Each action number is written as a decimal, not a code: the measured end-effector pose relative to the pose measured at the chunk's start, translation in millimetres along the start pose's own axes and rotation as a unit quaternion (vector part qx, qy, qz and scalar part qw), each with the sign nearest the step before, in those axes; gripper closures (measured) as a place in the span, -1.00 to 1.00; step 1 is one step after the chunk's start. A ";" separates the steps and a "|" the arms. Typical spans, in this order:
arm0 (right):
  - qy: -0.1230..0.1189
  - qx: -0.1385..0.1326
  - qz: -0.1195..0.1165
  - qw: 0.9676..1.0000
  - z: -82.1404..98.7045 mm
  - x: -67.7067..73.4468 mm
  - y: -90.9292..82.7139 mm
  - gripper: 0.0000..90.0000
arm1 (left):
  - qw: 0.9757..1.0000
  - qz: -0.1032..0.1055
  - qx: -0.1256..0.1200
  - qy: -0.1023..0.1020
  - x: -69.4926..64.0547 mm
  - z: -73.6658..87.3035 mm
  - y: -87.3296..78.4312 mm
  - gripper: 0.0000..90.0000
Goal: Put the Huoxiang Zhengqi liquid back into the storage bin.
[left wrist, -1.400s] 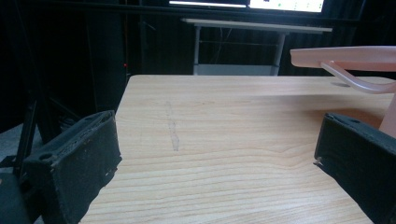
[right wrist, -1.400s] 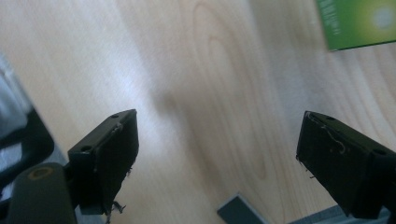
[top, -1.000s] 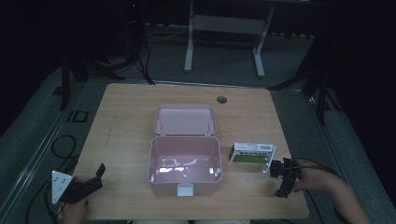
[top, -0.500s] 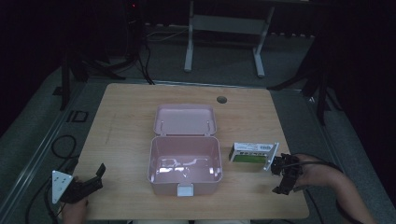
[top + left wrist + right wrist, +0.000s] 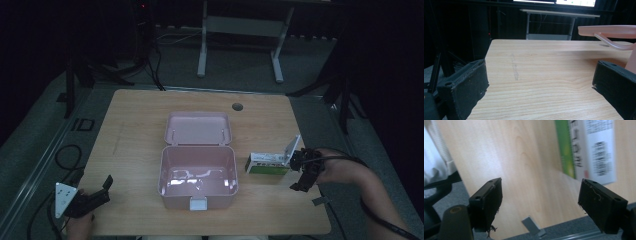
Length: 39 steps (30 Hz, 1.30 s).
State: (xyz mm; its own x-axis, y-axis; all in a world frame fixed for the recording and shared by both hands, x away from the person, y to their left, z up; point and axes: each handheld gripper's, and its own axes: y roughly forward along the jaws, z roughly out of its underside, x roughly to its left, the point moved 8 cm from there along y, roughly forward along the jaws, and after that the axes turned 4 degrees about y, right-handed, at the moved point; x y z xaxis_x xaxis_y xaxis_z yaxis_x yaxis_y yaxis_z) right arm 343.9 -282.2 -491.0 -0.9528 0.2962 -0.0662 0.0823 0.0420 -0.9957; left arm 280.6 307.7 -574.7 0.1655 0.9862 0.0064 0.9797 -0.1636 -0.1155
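right gripper (image 5: 300, 172) agape, empty, jaws just closing, beside carton (image 5: 267, 164)

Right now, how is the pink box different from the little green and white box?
The pink box is much bigger than the green and white box. The pink box is open, its lid flipped back, and looks empty; the green and white box has one end flap standing up. The pink box is plain, while the green and white box has print and a barcode. Both sit on the wooden table.

green-and-white box (image 5: 586, 150) cut off, print blurred
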 end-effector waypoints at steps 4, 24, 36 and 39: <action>-0.006 0.001 0.010 1.000 -6.6 -8.3 -4.7 -0.58 | 1.000 0.000 0.000 0.000 -0.1 0.0 0.0 -0.99; -0.095 -0.005 0.049 0.994 -43.9 -35.2 2.3 -0.13 | 1.000 0.002 0.000 0.002 -0.4 0.0 -0.1 -0.99; -0.115 0.005 0.049 0.992 -56.9 -48.8 26.4 0.08 | 1.000 0.002 -0.001 0.001 -0.5 -0.1 -0.1 -0.99; -0.118 0.012 0.046 0.992 -57.2 -50.2 30.7 0.22 | 1.000 0.002 -0.001 0.002 -0.6 -0.1 -0.2 -0.99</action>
State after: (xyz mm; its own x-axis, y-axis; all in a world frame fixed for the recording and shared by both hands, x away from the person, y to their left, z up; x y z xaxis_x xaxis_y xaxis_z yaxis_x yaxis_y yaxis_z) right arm 410.9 -241.3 -514.5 -0.9838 0.0662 -0.1666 0.1670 0.0015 -0.9860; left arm 280.3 307.1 -574.6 0.1704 0.9853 0.0099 0.9792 -0.1682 -0.1133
